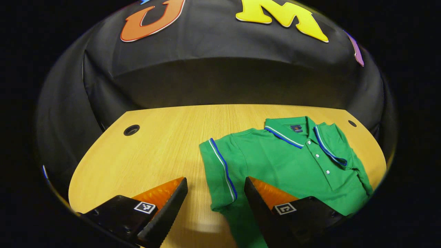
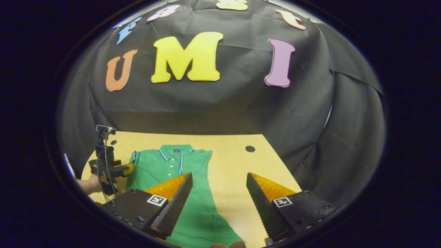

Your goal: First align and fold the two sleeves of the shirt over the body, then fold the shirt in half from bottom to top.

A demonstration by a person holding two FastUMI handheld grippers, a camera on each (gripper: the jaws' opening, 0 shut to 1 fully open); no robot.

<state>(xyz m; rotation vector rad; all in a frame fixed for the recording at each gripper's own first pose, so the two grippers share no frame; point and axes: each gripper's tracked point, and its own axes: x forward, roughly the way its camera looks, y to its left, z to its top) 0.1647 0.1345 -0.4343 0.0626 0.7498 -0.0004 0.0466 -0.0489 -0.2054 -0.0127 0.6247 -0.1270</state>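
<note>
a green shirt (image 1: 282,162) lies flat and face up on a wooden table (image 1: 155,144), collar toward the black cloth wall (image 1: 224,75) at the far side. it has a buttoned placket and white and blue stripes along the collar and sleeve cuffs. in the left gripper view, one sleeve (image 1: 220,172) lies at the shirt's near edge, its striped cuff running down toward the camera, and the other sleeve appears already folded in by the collar. the shirt sits toward the right of the table in that view, with bare wood to its left.

the left gripper (image 1: 215,203) hangs just above the table at the shirt's sleeve side. its jaws are spread wide apart and grasp nothing; the striped sleeve lies in the gap between them, and one finger overlaps the green fabric.

in the right gripper view the shirt (image 2: 179,172) runs from the collar at the far end down to the hem near the camera. the right gripper (image 2: 218,203) is over the shirt's lower part, jaws also spread wide and holding nothing; one finger is over the fabric, the other over bare table (image 2: 234,165).

farther off in that view, at the shirt's left side, the left gripper (image 2: 120,170) appears with a hand (image 2: 90,184) gripping it. two round holes (image 1: 131,130) sit near the table's far corners.
</note>
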